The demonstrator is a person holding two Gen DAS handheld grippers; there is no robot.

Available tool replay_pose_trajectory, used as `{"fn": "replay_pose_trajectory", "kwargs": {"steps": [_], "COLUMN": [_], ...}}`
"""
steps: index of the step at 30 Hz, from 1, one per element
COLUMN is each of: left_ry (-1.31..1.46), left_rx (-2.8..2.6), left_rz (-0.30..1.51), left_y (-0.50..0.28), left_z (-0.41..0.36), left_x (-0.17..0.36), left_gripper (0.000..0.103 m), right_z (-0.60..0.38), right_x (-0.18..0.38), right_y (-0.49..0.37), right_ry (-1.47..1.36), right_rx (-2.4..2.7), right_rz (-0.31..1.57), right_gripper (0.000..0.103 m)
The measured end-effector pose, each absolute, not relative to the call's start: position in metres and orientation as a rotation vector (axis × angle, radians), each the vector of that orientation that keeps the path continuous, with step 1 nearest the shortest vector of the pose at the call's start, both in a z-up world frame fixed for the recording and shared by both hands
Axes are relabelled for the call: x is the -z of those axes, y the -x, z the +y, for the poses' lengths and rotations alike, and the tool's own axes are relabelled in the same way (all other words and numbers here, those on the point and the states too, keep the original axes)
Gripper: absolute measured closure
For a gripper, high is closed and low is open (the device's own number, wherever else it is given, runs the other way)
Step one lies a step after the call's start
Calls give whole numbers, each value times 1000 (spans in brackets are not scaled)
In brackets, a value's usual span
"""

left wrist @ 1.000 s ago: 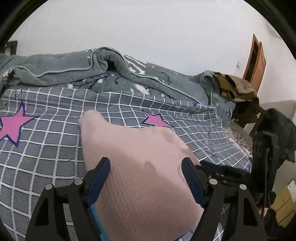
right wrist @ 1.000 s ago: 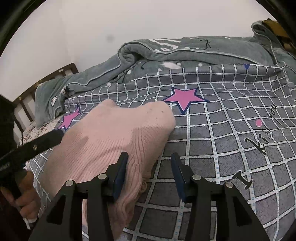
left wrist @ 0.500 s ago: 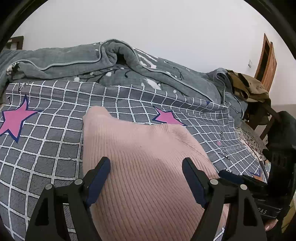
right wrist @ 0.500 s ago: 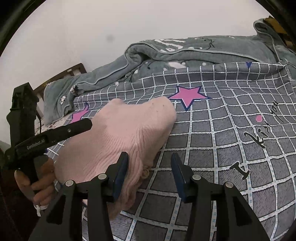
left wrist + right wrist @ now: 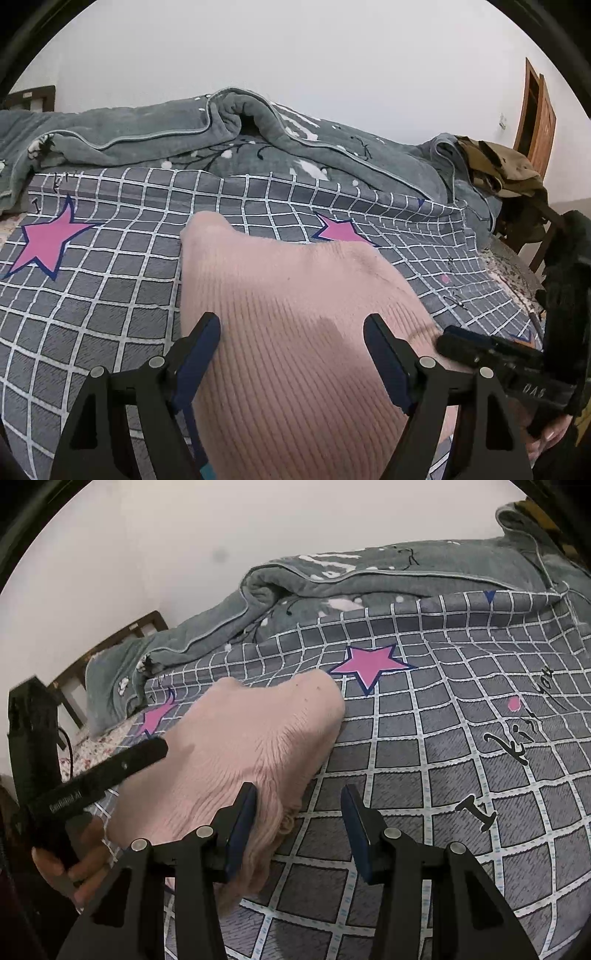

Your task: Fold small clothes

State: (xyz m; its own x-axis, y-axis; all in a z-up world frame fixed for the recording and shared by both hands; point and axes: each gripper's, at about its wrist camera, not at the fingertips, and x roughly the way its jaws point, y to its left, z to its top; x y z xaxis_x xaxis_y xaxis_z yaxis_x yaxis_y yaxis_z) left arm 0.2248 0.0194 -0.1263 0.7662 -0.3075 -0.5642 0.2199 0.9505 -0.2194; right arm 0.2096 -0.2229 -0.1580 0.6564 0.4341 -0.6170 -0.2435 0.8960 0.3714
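Observation:
A pink ribbed knit garment (image 5: 295, 314) lies folded on the grey checked bedsheet (image 5: 103, 280). My left gripper (image 5: 291, 354) is open, its jaws wide apart over the garment's near part, holding nothing. In the right wrist view the garment (image 5: 240, 746) lies left of centre. My right gripper (image 5: 299, 827) is open at the garment's right edge, its left finger (image 5: 240, 830) against the knit and its right finger (image 5: 358, 834) over the sheet. The other gripper shows in each view: the right one (image 5: 517, 369) and the left one (image 5: 92, 782).
A rumpled grey blanket (image 5: 221, 136) lies along the far side of the bed against the white wall. Brown clothes (image 5: 495, 166) are heaped at the far right, by a wooden door (image 5: 535, 114). A dark headboard (image 5: 110, 642) stands at the left.
Both grippers have drawn back a little from the garment and stayed open. The garment has settled flat on the sheet.

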Motion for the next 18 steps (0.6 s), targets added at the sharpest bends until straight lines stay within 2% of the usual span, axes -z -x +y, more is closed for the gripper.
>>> {"fn": "replay_pose_trajectory", "kwargs": {"steps": [18], "left_ry": [96], "left_rx": [185], "left_rz": [690], "left_y": [-167], "left_z": [25], "left_x": [144], "left_gripper": [24], "right_z": [-231], "right_x": [143], "right_y": [-170], "right_ry": [-229], "right_rx": [-337], "right_rz": [709], "right_gripper": [57]}}
